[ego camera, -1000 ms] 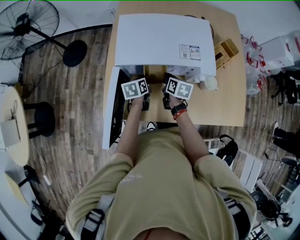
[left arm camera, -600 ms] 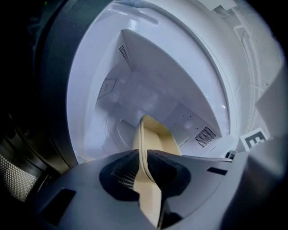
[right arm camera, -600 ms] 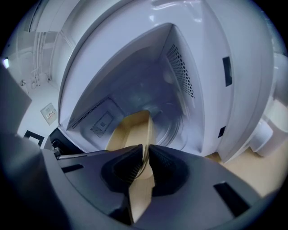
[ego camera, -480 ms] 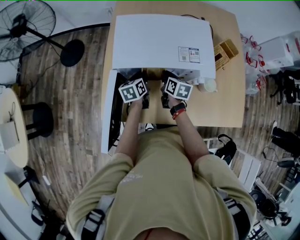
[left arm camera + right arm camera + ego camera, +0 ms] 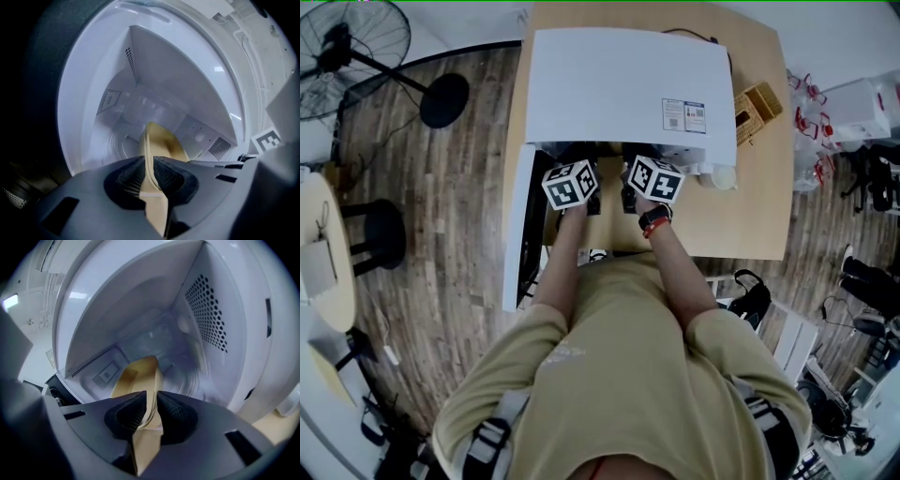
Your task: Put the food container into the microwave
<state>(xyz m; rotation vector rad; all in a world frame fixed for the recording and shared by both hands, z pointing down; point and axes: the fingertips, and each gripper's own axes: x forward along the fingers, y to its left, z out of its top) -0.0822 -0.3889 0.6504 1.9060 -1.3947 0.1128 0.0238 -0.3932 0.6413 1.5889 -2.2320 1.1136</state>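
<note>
A tan paper food container (image 5: 163,140) hangs inside the open white microwave (image 5: 628,84), just above its glass turntable (image 5: 117,140). My left gripper (image 5: 149,171) is shut on the container's left rim. My right gripper (image 5: 151,411) has the right rim (image 5: 139,375) between its jaws; they have just been opening and no longer clamp it. In the head view both marker cubes, the left gripper's (image 5: 571,184) and the right gripper's (image 5: 655,179), sit at the microwave's mouth; the container is hidden there.
The microwave door (image 5: 516,225) is swung open to the left. The microwave stands on a wooden table (image 5: 755,202) with a small wooden box (image 5: 757,101) and a pale round object (image 5: 722,175) to its right. A floor fan (image 5: 356,47) and a stool (image 5: 389,234) stand at left.
Both grippers have moved forward, further into the microwave's mouth, carrying the container with them.
</note>
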